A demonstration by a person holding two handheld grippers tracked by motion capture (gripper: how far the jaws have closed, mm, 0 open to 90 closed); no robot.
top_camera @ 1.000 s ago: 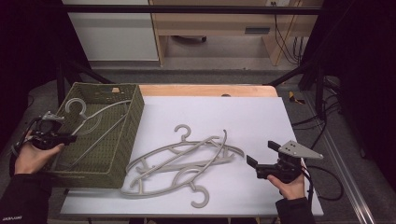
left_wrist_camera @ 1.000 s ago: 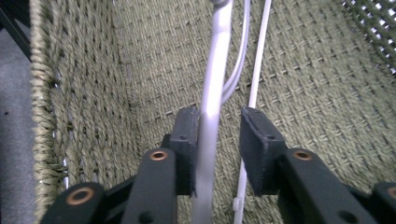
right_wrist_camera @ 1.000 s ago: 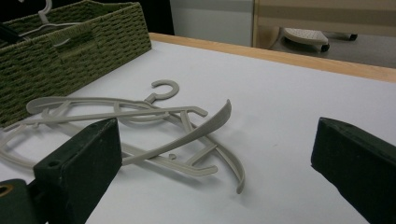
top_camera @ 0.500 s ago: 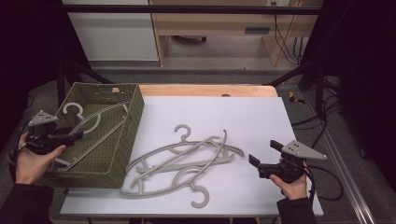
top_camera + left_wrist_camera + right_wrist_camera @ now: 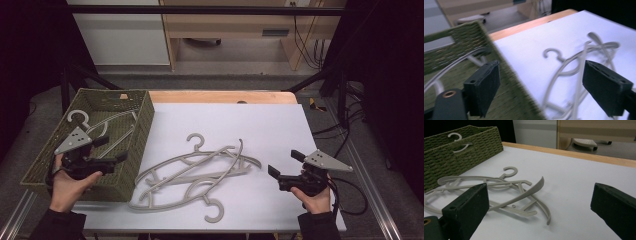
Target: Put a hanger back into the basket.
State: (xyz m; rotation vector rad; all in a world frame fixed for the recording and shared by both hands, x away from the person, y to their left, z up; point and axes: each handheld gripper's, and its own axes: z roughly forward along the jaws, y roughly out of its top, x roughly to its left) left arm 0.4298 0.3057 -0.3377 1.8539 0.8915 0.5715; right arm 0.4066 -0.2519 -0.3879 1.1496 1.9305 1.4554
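While both tools gape wide, left tool (image 5: pixel 111 150) over basket (image 5: pixel 142 125), right tool (image 5: pixel 282 163) near hangers (image 5: pixel 200 172).

Light falls from above onto the white table (image 5: pixel 260 130), which is evenly bright without hard glare, while the room around it sinks into near black on both sides. The hangers (image 5: pixel 200 172) cast only faint, soft shadows just beneath themselves. The high view is slightly soft and grainy. The left gripper view is smeared by motion blur, the green basket (image 5: pixel 461 42) rim streaked. In the right gripper view the hangers are fairly sharp, the near black tongs out of focus.
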